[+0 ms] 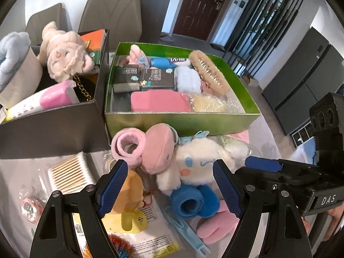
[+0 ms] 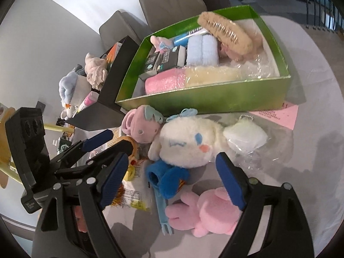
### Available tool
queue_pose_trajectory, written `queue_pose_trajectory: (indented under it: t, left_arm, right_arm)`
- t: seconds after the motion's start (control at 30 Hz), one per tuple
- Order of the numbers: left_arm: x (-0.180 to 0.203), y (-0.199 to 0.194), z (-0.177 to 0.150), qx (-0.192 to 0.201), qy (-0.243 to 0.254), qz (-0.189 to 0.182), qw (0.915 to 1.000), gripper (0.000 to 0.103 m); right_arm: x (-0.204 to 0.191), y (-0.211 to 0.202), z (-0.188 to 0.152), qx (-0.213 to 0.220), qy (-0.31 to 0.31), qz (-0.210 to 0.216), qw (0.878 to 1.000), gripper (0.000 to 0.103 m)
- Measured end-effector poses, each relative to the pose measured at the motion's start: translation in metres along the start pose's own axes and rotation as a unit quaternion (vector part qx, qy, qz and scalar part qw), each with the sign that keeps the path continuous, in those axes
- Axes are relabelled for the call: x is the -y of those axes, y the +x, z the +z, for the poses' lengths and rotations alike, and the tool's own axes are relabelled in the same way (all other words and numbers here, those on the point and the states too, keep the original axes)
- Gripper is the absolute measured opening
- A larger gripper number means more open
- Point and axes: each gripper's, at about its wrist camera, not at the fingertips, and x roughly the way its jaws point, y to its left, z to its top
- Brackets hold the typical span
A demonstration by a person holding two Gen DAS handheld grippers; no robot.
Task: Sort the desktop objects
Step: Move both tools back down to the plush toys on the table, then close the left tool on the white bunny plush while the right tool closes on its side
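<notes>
Left wrist view, lower frame: the left gripper hangs with its jaws spread and nothing between the pads, above a blue plush ring and a white plush dog at centre. The right gripper, seen in its own view, is likewise released and empty, over the same ring, with a pink plush at lower centre. Left of centre in the left view lie a pack of cotton swabs and a yellow plush. Farther up, the green box is already crowded, and a black box sits at upper left. Both grippers aim at one tight heap, so they could collide, or a closing jaw could snag a neighbouring toy and drag it along.
</notes>
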Motion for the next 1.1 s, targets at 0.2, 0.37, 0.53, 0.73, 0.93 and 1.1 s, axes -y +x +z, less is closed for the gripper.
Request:
queue_pose_trajectory:
  t: [0.2,0.37,0.53,0.73,0.93,1.1]
  left_arm:
    - [-0.006,0.010,0.002,-0.020,-0.025,-0.005,0.9995,0.082]
    - [-0.011,0.018,0.001,-0.038,-0.049,-0.024,0.9978,0.082]
    - [-0.009,0.025,0.001,-0.048,-0.059,-0.029,0.9967,0.082]
    - [-0.012,0.030,0.001,-0.047,-0.077,-0.035,0.9953,0.082]
    - [-0.015,0.037,0.003,-0.049,-0.094,-0.042,0.9935,0.082]
    - [-0.018,0.038,0.004,-0.052,-0.107,-0.051,0.9916,0.082]
  right_arm:
    - [0.002,0.010,-0.002,-0.024,0.000,0.004,1.000,0.084]
    - [0.004,0.013,-0.005,-0.039,-0.009,-0.008,0.999,0.084]
    - [0.000,0.021,-0.008,-0.065,-0.034,-0.010,0.997,0.085]
    - [0.009,0.024,-0.005,-0.051,-0.019,-0.023,0.998,0.089]
    - [0.024,0.024,0.001,-0.033,-0.003,-0.029,0.999,0.093]
    - [0.031,0.028,0.005,-0.028,0.004,-0.002,1.000,0.093]
